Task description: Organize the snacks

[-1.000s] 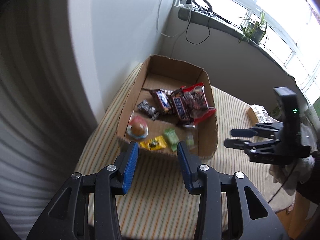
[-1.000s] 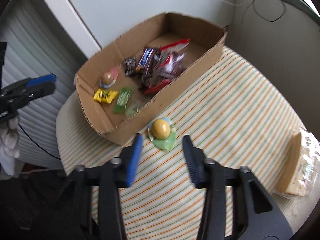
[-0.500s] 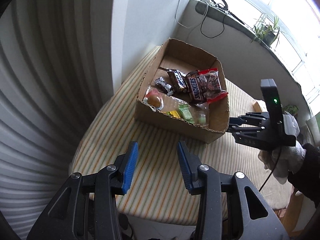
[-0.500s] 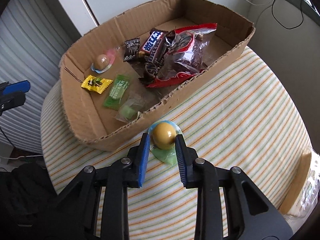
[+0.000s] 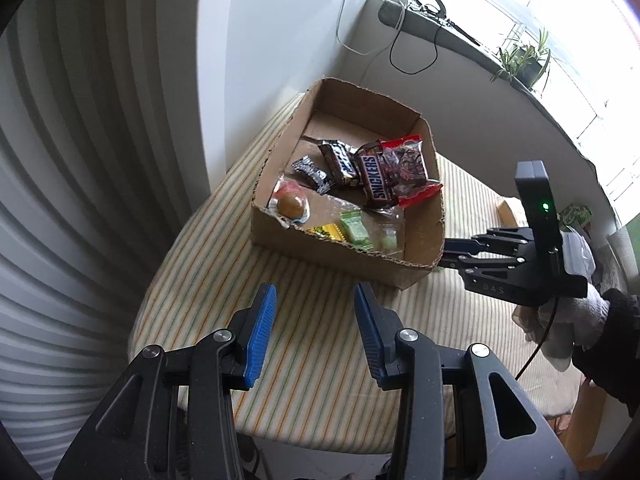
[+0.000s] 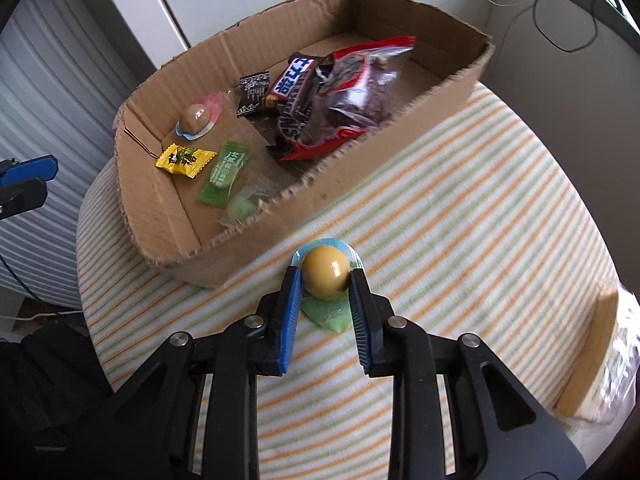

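A cardboard box (image 6: 168,220) (image 5: 416,276) on the striped table holds several snacks: a Snickers bar (image 5: 376,178), a red bag (image 6: 360,80), a yellow candy (image 6: 184,158), a green candy (image 6: 224,172) and a round sweet (image 5: 290,204). My right gripper (image 6: 325,276) is shut on a yellow ball sweet (image 6: 325,272) in a green wrapper, on the cloth just in front of the box. In the left wrist view the right gripper (image 5: 448,254) reaches behind the box corner. My left gripper (image 5: 314,300) is open and empty above the table's near edge.
A wrapped snack pack (image 6: 600,344) lies at the table's right edge. A white radiator (image 5: 80,160) stands to the left. A windowsill with cables (image 5: 420,12) and a plant (image 5: 524,60) runs behind the table. The striped tablecloth (image 6: 460,200) lies right of the box.
My right gripper has moved in and closed its fingers on the yellow ball sweet. My left gripper has pulled back and away from the box, still open.
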Demonstrator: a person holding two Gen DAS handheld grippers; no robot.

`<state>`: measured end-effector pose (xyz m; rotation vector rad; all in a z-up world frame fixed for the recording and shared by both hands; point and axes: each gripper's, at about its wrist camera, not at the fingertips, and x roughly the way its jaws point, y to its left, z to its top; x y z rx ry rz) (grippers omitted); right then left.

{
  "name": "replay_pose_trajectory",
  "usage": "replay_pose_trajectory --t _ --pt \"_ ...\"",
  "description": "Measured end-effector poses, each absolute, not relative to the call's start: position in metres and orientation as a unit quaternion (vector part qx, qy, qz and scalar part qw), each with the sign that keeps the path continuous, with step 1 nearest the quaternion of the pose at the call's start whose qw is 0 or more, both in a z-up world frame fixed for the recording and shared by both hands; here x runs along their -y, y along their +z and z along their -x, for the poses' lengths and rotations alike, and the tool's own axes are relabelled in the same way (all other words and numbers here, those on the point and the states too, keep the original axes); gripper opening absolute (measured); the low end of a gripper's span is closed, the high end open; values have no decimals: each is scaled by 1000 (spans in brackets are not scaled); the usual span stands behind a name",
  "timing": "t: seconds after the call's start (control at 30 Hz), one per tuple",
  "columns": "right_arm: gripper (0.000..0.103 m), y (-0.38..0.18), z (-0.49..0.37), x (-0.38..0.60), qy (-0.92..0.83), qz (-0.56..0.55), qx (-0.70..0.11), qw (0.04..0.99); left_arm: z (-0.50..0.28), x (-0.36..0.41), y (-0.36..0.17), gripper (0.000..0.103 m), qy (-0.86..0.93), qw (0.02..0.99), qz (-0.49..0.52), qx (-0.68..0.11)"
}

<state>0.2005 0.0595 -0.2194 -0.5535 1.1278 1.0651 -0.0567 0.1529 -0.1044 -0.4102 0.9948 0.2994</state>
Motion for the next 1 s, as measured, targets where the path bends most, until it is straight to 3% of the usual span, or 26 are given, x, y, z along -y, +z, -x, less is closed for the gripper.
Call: replay_pose_trajectory --t 0.33,0.63,1.0 --pt "25 -171 -213 -19 466 192 -490 711 46 -147 -100 39 129 855 189 -465" --pt "25 -126 -201 -48 499 189 -450 716 44 -143 -95 39 127 859 179 -464" --pt "25 -125 -191 -87 515 202 -443 705 43 -147 -92 39 131 861 175 -459"
